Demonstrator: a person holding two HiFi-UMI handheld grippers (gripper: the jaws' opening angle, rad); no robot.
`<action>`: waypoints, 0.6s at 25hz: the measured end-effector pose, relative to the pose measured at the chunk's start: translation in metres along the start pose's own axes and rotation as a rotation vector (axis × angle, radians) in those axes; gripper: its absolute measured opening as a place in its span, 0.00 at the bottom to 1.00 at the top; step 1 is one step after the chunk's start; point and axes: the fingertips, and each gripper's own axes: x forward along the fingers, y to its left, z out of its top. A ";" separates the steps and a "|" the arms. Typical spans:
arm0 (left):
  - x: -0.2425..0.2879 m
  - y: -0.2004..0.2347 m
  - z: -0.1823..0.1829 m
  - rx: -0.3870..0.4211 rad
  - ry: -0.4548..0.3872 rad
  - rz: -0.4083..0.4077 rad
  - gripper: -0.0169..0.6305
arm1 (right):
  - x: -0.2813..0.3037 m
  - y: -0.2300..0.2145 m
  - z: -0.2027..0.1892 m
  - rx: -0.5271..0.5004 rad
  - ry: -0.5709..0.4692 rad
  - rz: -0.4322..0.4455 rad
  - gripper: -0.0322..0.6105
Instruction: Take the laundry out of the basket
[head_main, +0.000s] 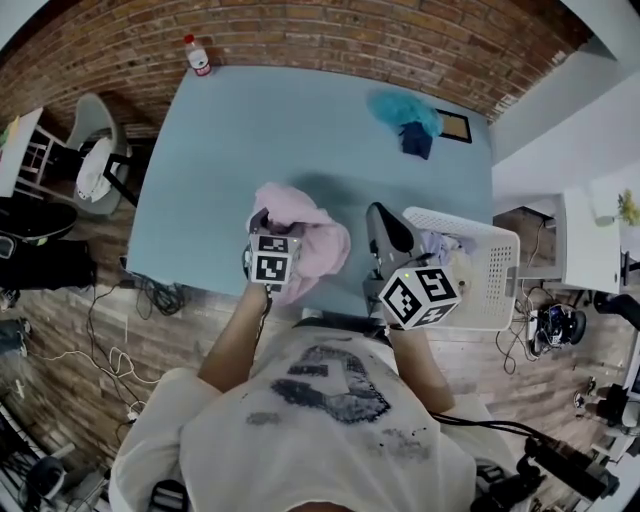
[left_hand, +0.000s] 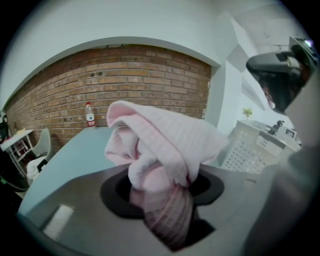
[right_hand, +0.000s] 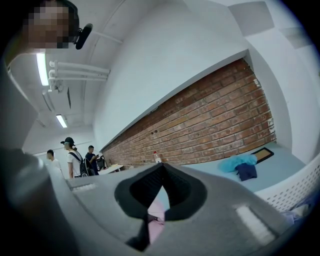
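Left gripper (head_main: 262, 225) is clamped on the bunched pink ribbed cloth (head_main: 305, 235) at the near edge of the pale blue table (head_main: 280, 130), while the right gripper (head_main: 385, 228), jaws together and empty, is nearer the white perforated plastic basket (head_main: 495, 270) just to its right, laundry still inside.

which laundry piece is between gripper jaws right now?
The pink cloth, pinched in the left gripper; the teal cloth and navy cloth lie loose on the table.
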 end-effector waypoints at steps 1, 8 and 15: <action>0.004 0.000 -0.002 0.000 0.002 0.002 0.37 | 0.000 -0.001 0.000 0.000 0.001 -0.003 0.05; 0.020 -0.003 -0.007 -0.025 0.004 -0.009 0.42 | -0.005 -0.012 -0.003 0.009 0.017 -0.027 0.05; 0.022 -0.002 -0.004 -0.036 -0.005 -0.017 0.48 | -0.008 -0.011 -0.001 -0.001 0.022 -0.022 0.05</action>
